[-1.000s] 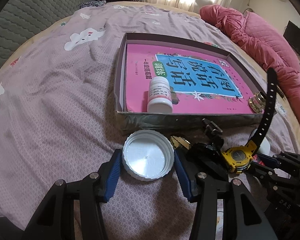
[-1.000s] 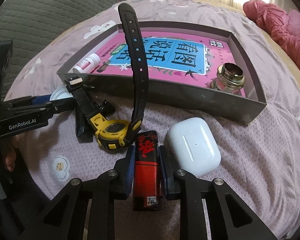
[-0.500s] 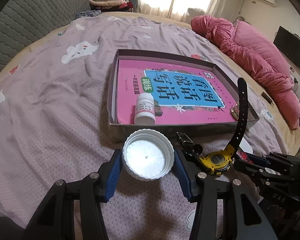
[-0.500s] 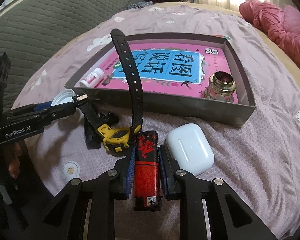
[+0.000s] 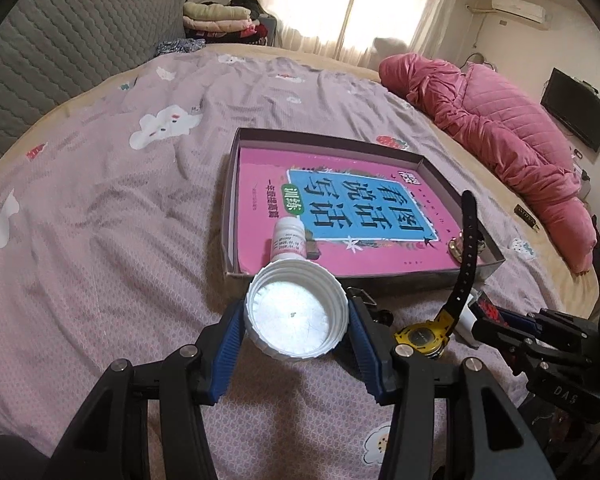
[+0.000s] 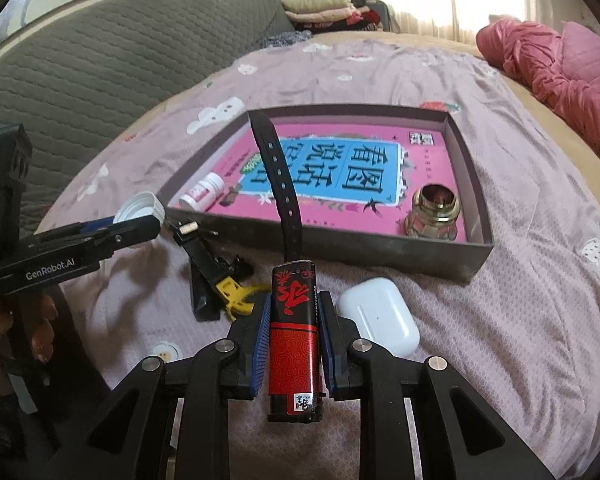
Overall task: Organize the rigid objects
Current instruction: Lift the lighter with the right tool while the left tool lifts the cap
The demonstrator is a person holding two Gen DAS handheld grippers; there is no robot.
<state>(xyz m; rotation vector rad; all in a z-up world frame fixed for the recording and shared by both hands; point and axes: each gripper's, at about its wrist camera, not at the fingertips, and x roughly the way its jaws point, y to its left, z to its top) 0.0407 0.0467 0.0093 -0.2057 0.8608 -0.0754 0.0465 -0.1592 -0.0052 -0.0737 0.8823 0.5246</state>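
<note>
The left gripper (image 5: 296, 330) is clenched on the white cap (image 5: 296, 312), its open side up, and the box (image 5: 230, 216) lies straight ahead of the fingertips — just past its near wall. The right gripper (image 6: 294, 338) grips the red lighter (image 6: 294, 332), long axis along the fingers, pointing at that same near wall — farther off.

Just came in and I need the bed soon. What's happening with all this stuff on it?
A person is tidying small items into the shallow box. The left hand-held gripper holds a white jar lid just short of the box; the right hand-held gripper grips a red-and-black lighter. A yellow watch and white earbud case lie outside on the bedspread.
</note>
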